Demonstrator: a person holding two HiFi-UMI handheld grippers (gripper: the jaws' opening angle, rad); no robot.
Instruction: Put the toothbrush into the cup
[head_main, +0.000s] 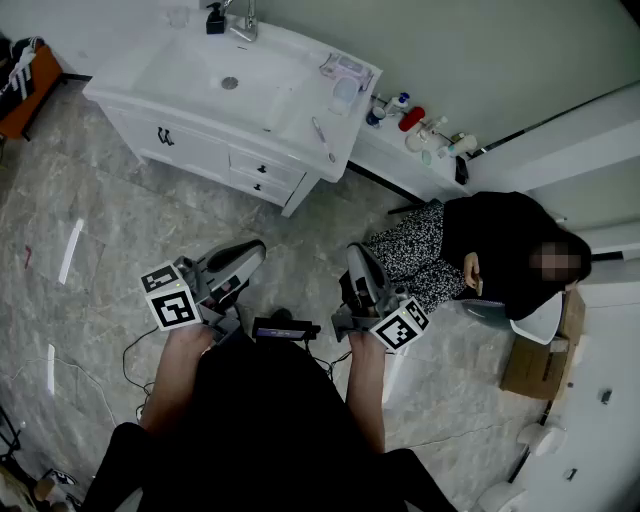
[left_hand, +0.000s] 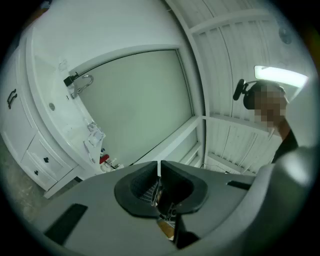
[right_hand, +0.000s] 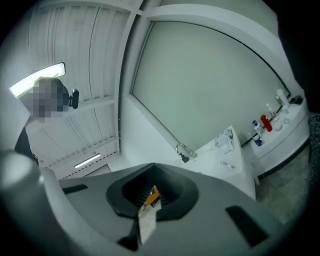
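Note:
The toothbrush (head_main: 322, 138) lies on the white vanity counter (head_main: 290, 110), right of the basin. A translucent cup (head_main: 343, 92) stands behind it near the wall. Both are far from me, across the floor. My left gripper (head_main: 255, 250) and right gripper (head_main: 357, 252) are held side by side at waist height over the floor, pointing toward the vanity. Each has its jaws together with nothing between them. In the left gripper view, the left gripper (left_hand: 159, 166) shows the vanity far off at the left. In the right gripper view, the right gripper (right_hand: 152, 169) faces the cup (right_hand: 225, 142) and toothbrush (right_hand: 228, 163).
A faucet (head_main: 243, 22) stands behind the basin. A low shelf (head_main: 395, 155) right of the vanity carries several bottles (head_main: 412, 118). A person in a black top (head_main: 500, 260) sits at the right. A cardboard box (head_main: 535, 365) lies beyond that person, and cables (head_main: 135, 350) run over the marble floor.

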